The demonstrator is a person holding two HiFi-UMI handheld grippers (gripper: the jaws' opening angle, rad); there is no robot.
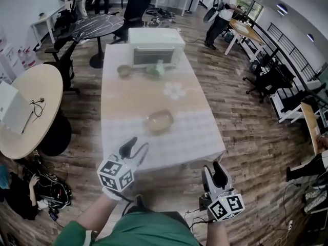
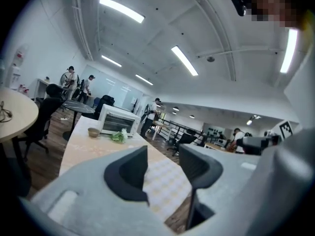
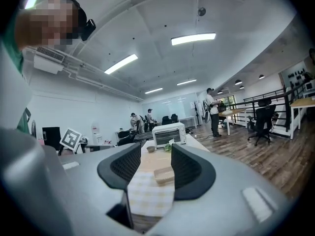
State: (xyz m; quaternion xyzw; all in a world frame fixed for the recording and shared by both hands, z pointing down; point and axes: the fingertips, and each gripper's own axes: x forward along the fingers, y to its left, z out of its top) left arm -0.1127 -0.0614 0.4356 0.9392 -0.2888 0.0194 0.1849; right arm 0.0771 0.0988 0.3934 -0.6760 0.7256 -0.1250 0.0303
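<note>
A long table point(image 1: 189, 137) with a pale checked cloth stretches away from me. On it stand a white toaster oven point(image 1: 155, 46) at the far end, a small brown bowl point(image 1: 124, 70), a bunch of greens point(image 1: 155, 69), a white flower-shaped mat point(image 1: 175, 90) and a shallow beige dish point(image 1: 159, 121). My left gripper point(image 1: 136, 148) hovers open over the table's near edge, holding nothing. Just off the near right corner my right gripper point(image 1: 214, 174) is open and empty. In the left gripper view the gripper point(image 2: 162, 168) frames the cloth. The right gripper point(image 3: 156, 166) frames the dish point(image 3: 164, 175).
A round beige table point(image 1: 31, 106) with a white laptop and cable stands at the left. A black round table point(image 1: 97, 24) and office chairs are behind it. A person point(image 1: 221, 14) stands by a desk at the back right; others are at the far back. Cables lie on the floor.
</note>
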